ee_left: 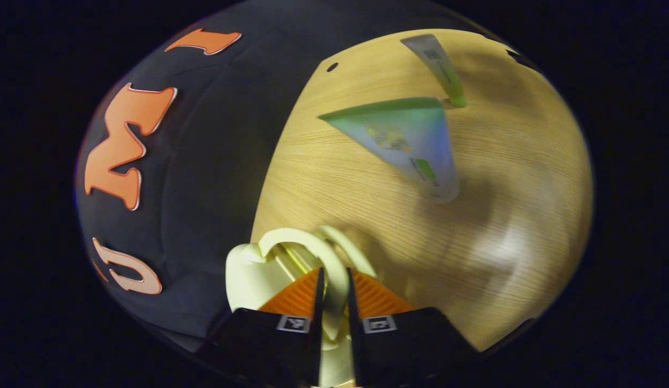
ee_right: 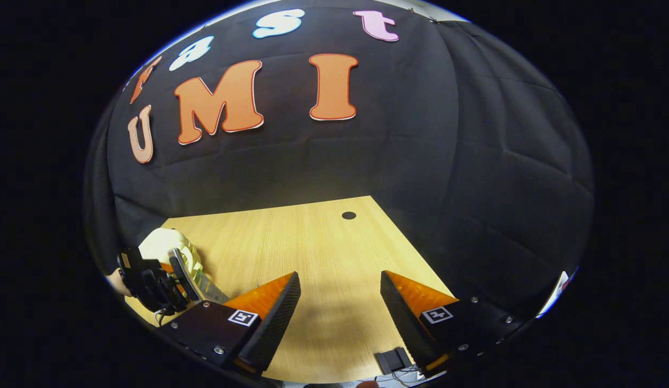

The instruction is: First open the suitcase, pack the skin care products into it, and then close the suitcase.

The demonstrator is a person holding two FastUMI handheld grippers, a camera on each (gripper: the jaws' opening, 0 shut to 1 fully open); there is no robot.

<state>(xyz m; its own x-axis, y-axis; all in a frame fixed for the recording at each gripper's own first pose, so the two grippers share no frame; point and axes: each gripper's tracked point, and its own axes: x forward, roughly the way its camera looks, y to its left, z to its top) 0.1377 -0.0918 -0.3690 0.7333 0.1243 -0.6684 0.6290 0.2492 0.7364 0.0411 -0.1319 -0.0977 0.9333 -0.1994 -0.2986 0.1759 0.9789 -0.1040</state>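
Left gripper view: left tool (ee_left: 333,291) pinched a cream suitcase handle (ee_left: 305,253) — two tubes (ee_left: 410,143) lay on the counter (ee_left: 507,178); right tool (ee_right: 340,302) spread.

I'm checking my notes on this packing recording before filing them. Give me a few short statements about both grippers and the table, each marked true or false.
1. The left gripper is shut on a pale cream plastic handle. True.
2. The right gripper holds a tube. False: its fingers are apart with only bare table between them.
3. Two tubes lie on the light wooden table: a large green-and-white tube and a slim green-capped tube. True.
4. The tubes are stacked on each other. False: they lie close, but the left gripper view is too blurred to tell whether they touch.
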